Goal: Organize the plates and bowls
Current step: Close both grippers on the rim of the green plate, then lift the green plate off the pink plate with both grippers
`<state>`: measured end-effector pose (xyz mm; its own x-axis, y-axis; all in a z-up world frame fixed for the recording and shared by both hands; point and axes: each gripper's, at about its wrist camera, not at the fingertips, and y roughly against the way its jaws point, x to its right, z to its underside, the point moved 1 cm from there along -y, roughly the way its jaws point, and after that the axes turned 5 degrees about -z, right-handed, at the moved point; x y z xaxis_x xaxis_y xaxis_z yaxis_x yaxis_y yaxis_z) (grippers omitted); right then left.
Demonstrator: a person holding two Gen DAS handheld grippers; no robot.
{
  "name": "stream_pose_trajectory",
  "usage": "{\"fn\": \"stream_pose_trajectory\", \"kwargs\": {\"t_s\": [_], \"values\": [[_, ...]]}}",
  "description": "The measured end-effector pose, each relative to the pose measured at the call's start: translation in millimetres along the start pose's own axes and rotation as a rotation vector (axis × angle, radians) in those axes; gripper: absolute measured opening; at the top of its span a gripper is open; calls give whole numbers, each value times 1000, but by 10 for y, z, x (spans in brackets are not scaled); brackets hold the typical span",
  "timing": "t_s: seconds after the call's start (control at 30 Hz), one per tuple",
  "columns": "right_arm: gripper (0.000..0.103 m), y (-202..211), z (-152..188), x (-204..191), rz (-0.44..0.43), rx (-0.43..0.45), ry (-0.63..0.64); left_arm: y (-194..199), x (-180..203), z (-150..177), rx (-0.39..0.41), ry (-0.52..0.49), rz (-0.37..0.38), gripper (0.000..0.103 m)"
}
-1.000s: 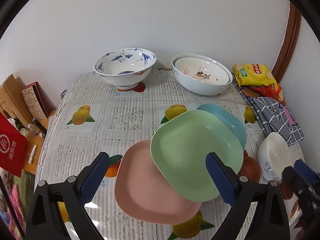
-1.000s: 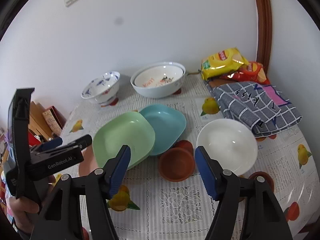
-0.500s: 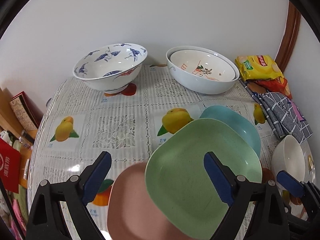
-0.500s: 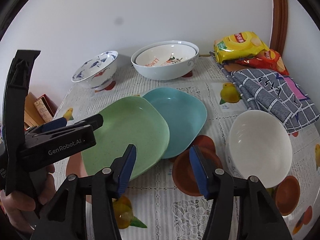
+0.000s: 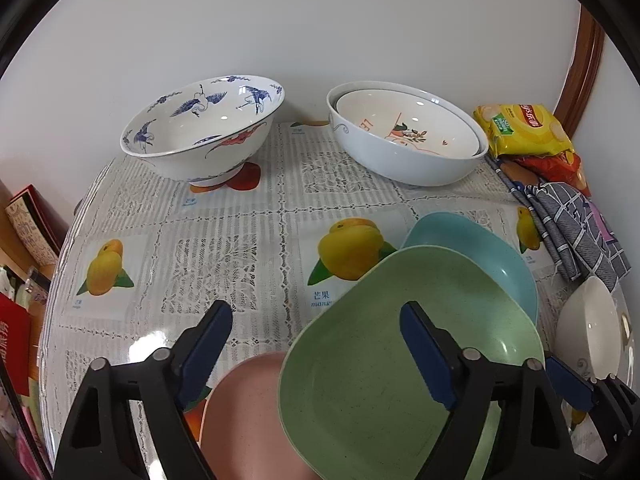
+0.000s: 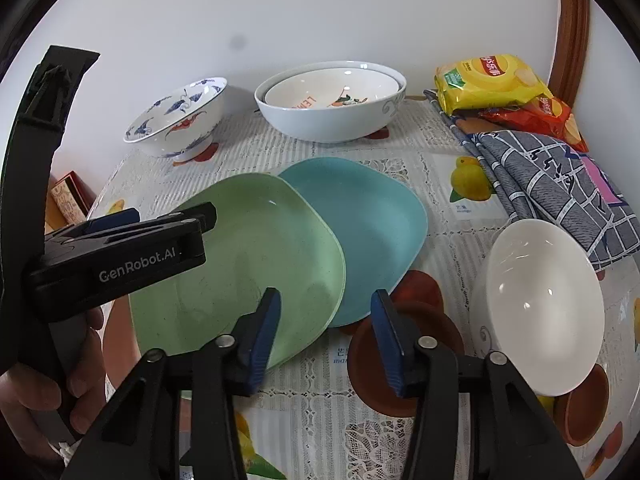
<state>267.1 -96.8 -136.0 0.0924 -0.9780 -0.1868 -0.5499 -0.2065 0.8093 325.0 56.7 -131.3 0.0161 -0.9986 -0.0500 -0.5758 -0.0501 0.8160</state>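
A green plate (image 6: 256, 256) overlaps a teal plate (image 6: 368, 232) and a pink plate (image 5: 244, 412) on the table. My left gripper (image 5: 316, 344) is open above the green plate's left edge; it also shows in the right wrist view (image 6: 120, 248). My right gripper (image 6: 324, 332) is open low over the green plate's near rim, beside a small brown dish (image 6: 372, 364). A white bowl (image 6: 544, 300) lies right of it. A blue-patterned bowl (image 5: 204, 128) and two nested white bowls (image 5: 404, 136) stand at the back.
Snack bags (image 6: 492, 84) and a grey checked cloth (image 6: 552, 184) lie at the back right. Another brown dish (image 6: 584, 408) sits under the white bowl. Books (image 5: 32, 224) stand off the table's left edge. A wall runs close behind the bowls.
Both grippers have moved forward and lower toward the plates. The right gripper's jaws have narrowed a little. Nothing on the table has moved.
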Motion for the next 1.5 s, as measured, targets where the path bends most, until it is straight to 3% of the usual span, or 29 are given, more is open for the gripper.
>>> {"fn": "stream_pose_trajectory", "kwargs": {"t_s": [0.27,0.4,0.53,1.5], "values": [[27,-78,13,-1,-10,-17,-7,-74,-29,39,-30,26,23,56],[19,-89,-5,21,-14,-10,-27,-68,-38,68,-45,39,39,34],[16,-87,-17,50,-2,0,-47,-11,-27,102,-42,27,42,27],[9,927,182,187,-35,141,-151,1079,35,368,44,39,64,21]]}}
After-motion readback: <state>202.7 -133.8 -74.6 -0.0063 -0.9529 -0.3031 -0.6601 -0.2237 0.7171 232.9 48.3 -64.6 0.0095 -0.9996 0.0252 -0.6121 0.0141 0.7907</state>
